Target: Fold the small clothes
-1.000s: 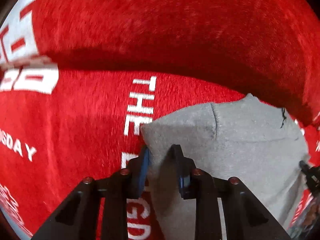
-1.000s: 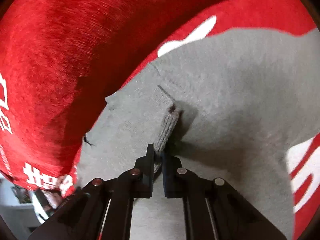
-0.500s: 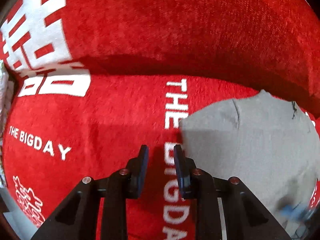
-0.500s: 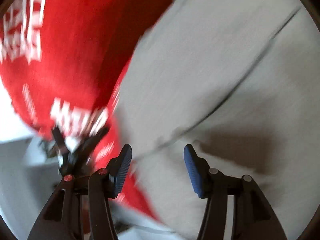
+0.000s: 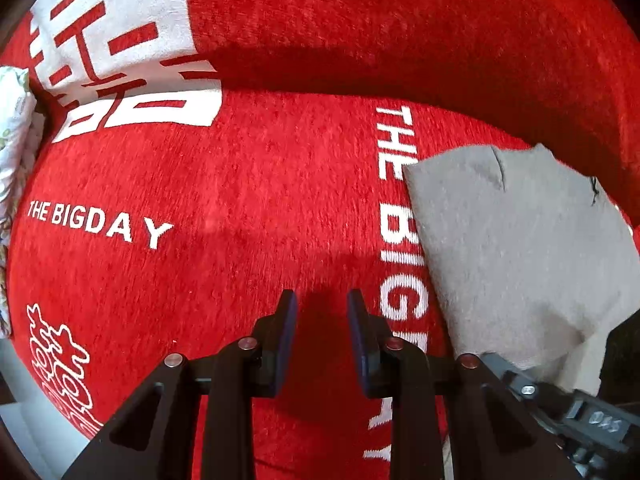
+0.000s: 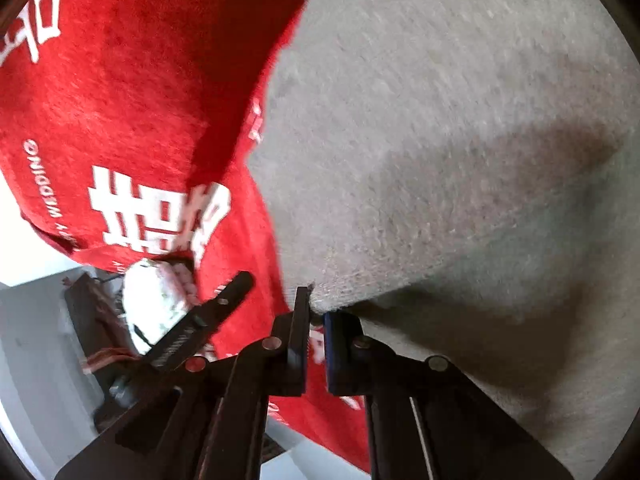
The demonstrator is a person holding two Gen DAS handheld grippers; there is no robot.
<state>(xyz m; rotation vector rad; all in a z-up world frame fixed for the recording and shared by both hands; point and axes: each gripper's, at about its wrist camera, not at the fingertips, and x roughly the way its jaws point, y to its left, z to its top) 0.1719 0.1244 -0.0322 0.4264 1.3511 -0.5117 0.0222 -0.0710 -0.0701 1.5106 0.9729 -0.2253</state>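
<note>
Change: since a second ago the left gripper [image 5: 321, 312] has let go of the grey garment [image 5: 516, 248] and drawn off to the side of it, while the right gripper [image 6: 316, 312] has left the raised fold it pinched and swung to a low corner of the cloth
Grey garment: lies spread on the red cover [image 5: 248, 200], partly over the white vertical lettering "THE BIG DAY" [image 5: 400, 240]; one short dark thread shows at its far edge
Left gripper: points down at bare red cover just beside the garment's near edge — apart from it, touching no cloth
Left fingers: a narrow gap, nothing between them
Right gripper: low at the garment's edge, where grey cloth meets red cover
Right fingers: closed together on the edge of the grey garment, a small tuft of cloth caught at the tips
Red cover: plush, printed in white with large characters and "THE BIG DAY"; it rises in a fold behind the garment
Patterned white cloth [image 5: 14, 152]: at the cover's far left edge, well apart from the garment
Blur: right wrist view is smeared, so fine detail at the pinch is hard to read
</note>
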